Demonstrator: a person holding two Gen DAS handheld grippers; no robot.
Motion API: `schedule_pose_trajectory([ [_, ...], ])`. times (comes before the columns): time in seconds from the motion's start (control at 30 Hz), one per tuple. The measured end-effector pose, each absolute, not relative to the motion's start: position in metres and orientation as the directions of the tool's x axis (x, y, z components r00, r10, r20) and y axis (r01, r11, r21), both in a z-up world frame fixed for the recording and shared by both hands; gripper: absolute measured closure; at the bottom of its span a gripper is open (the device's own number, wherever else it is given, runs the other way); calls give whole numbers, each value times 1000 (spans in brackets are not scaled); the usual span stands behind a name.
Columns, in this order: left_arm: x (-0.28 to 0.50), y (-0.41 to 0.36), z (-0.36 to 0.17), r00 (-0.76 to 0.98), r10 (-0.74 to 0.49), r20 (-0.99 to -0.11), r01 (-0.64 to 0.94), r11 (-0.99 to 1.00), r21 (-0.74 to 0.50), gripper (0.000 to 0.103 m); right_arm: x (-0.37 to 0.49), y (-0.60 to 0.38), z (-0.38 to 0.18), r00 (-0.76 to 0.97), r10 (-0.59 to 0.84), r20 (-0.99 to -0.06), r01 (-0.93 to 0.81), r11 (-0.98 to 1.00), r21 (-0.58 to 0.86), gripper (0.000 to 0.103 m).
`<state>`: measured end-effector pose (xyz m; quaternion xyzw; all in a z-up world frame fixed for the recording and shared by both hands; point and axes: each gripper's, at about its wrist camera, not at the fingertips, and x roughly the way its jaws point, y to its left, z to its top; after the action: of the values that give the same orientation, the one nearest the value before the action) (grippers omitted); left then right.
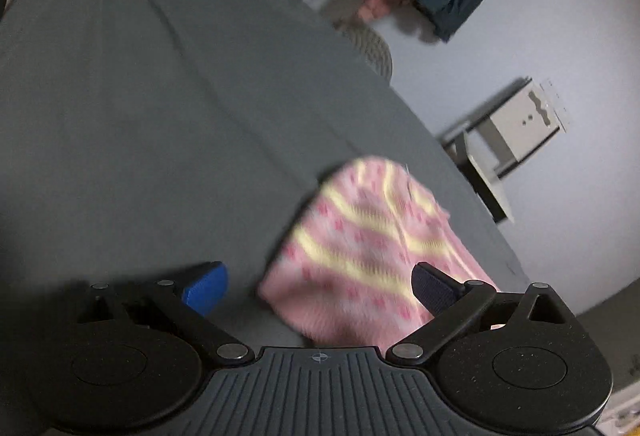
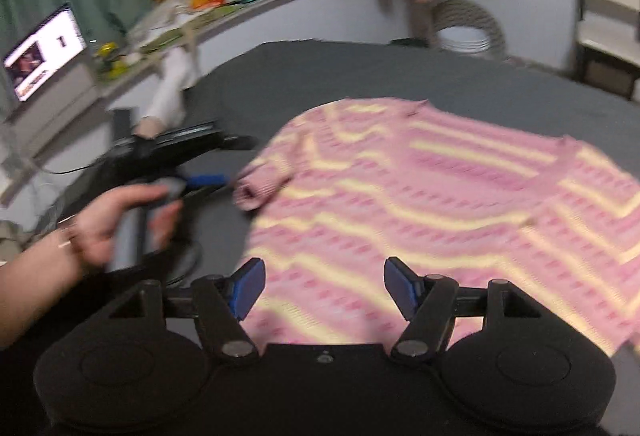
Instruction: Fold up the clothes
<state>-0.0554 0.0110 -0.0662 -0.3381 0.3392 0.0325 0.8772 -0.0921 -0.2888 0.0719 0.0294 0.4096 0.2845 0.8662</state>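
The pink-and-yellow striped sweater (image 2: 440, 203) lies spread on the grey bed (image 2: 360, 75), ready for folding. Left gripper (image 1: 320, 288) and right gripper (image 2: 324, 288) hover wide open, seemingly empty despite blur.

Both my views: dim, even indoor light; heavy motion blur throughout; fisheye bending at edges; soft shadows beneath my fingers (image 1: 204, 288).

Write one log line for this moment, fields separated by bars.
sweater flat on grey bed | left gripper open | right gripper open | unfolded
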Motion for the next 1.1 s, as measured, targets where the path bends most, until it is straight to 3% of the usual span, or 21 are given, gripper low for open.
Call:
schedule_pose_trajectory([
  [0.07,-49,6,-69,765,-154,-625,-278,796,-537,5,-98,-284,69,489,533,-690,-478,826,299,38],
  [0.13,-46,2,-70,771,-151,-619,-265,807,-528,16,-102,-279,66,481,540,-691,-483,821,306,38],
  [0.27,-44,0,-73,765,-150,-626,-265,813,-519,55,-102,-284,64,451,555,-698,-462,815,350,38],
  [0.37,-44,-3,-72,768,-157,-621,-248,821,-514,67,-101,-282,55,432,558,-709,-448,815,369,38],
  [0.4,-44,-4,-71,769,-160,-618,-242,823,-514,78,-101,-279,53,427,556,-713,-447,816,368,38],
  [0.47,-45,-5,-69,778,-149,-611,-231,836,-498,86,-102,-277,50,419,556,-718,-448,814,369,38],
  [0.5,-45,-4,-67,784,-138,-606,-223,847,-482,99,-103,-275,49,410,562,-719,-450,810,376,38],
  [0.83,-16,35,-10,800,-77,-595,-123,950,-288,100,-112,-254,45,340,598,-726,-512,765,391,37],
  [0.97,-1,55,10,801,-15,-598,-125,973,-193,100,-114,-251,39,324,597,-734,-507,764,398,32],
  [1.1,32,71,11,746,31,-665,-149,981,-121,100,-117,-239,29,271,601,-752,-524,748,408,32],
])
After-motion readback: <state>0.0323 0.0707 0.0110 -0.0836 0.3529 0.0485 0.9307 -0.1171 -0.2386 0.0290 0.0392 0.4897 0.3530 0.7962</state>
